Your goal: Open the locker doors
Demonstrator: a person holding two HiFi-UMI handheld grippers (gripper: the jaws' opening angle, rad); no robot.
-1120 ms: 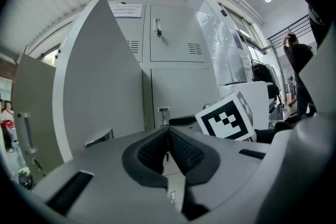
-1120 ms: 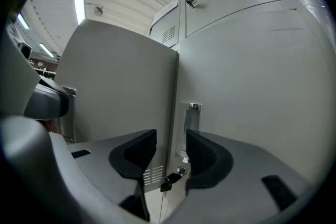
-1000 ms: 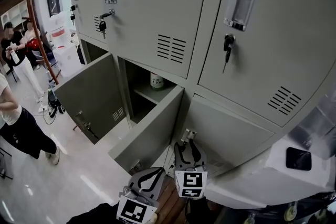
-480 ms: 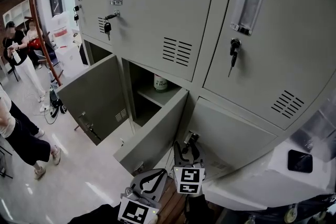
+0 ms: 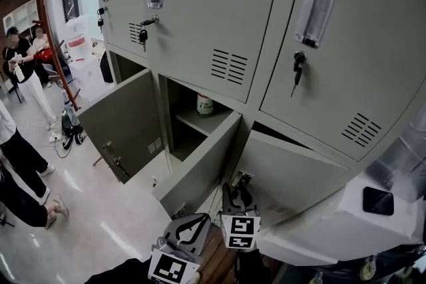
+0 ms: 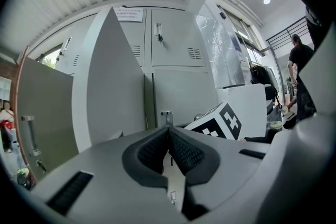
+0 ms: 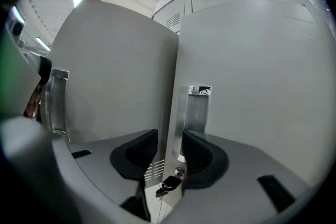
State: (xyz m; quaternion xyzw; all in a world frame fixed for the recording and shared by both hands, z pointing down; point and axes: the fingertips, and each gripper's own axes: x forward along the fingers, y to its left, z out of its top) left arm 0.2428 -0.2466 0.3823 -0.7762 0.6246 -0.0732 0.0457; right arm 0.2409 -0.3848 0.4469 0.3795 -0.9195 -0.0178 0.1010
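The grey lockers [image 5: 200, 23] have closed upper doors with handles and hanging keys. Two lower doors stand wide open: the left one [image 5: 123, 126] and the middle one [image 5: 200, 169]. The lower right door [image 5: 299, 176] is slightly ajar. My right gripper [image 5: 236, 191] is at that door's free edge. In the right gripper view its jaws have been closing and straddle the metal handle [image 7: 193, 110]; the right pad [image 7: 195, 149] lies against it and a gap shows at the left pad. A key [image 7: 169, 184] hangs below. My left gripper [image 5: 193, 228] [image 6: 168, 131] is shut on nothing, low beside it.
A can [image 5: 204, 104] stands on the shelf inside the middle locker. A white unit [image 5: 333, 223] with a dark patch on top sits at the right, against the lockers. Several people [image 5: 20, 76] stand on the floor at the left.
The lower right door has swung out a little, and a dark gap now shows along its top edge. The person at the near left has moved further out of view.
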